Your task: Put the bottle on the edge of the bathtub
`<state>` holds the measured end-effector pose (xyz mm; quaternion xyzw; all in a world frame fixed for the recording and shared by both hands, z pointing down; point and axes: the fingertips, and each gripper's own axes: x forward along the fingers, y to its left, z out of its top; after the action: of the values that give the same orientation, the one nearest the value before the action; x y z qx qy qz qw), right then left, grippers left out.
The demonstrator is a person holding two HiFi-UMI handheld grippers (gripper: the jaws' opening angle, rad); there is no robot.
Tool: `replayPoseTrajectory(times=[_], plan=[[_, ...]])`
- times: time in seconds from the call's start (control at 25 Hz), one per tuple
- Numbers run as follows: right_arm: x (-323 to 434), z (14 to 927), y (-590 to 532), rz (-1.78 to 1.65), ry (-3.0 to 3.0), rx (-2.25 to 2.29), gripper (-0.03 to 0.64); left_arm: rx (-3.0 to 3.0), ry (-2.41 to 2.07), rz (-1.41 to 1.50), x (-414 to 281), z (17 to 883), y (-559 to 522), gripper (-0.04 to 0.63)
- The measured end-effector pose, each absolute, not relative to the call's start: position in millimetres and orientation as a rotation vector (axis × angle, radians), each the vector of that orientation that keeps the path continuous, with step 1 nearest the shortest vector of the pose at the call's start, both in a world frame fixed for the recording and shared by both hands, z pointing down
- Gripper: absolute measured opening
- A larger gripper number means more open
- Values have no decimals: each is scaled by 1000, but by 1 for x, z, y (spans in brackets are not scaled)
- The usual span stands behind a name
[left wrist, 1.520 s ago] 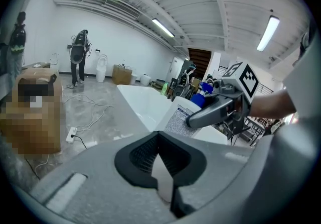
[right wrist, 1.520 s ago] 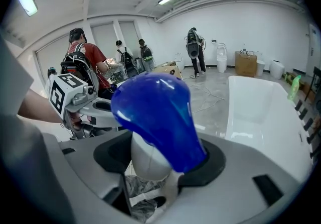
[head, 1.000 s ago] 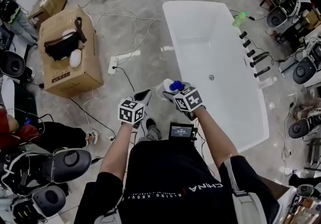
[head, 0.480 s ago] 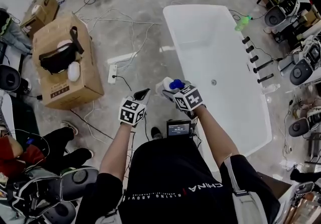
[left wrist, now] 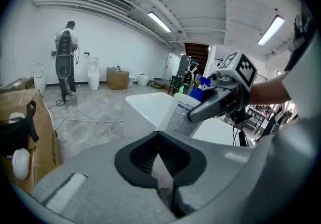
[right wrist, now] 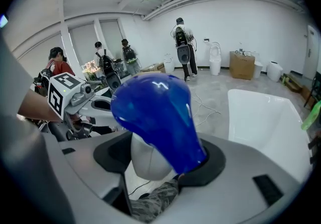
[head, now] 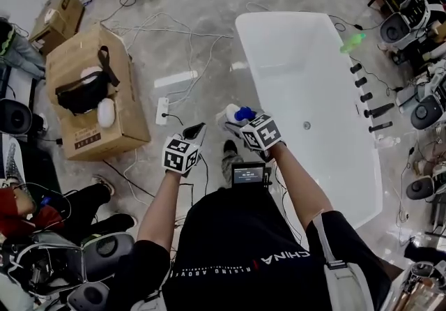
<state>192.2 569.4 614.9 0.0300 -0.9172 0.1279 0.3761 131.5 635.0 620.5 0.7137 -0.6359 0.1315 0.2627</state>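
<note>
Transfer stage: bottle (head: 235,114) held short of the bathtub (head: 249,58) rim
Right gripper (head: 237,123) jaws clench the blue-capped white bottle over the floor, near the bathtub; left gripper (head: 197,132) jaws are closed on nothing. Risk: the rim is narrow, so a tilted release could topple the bottle.

The bottle (right wrist: 143,160) in the right tongs (right wrist: 160,165) is smooth white plastic with a glossy blue cap (right wrist: 155,112). The left tongs (left wrist: 160,160) are matt grey plastic with black ribbed pads (left wrist: 143,160). Beyond the tongs, the bathtub (head: 306,72) is glossy white and the floor (head: 202,3) is polished grey stone. Left of them, the box (head: 77,58) is matt brown cardboard.
</note>
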Motion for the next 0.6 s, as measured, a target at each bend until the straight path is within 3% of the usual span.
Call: replayPoseTrajectory(times=[0.6], plan=[[66,601,390,325,-2365,32,275,1936,-1754,364,4,596,446,9]])
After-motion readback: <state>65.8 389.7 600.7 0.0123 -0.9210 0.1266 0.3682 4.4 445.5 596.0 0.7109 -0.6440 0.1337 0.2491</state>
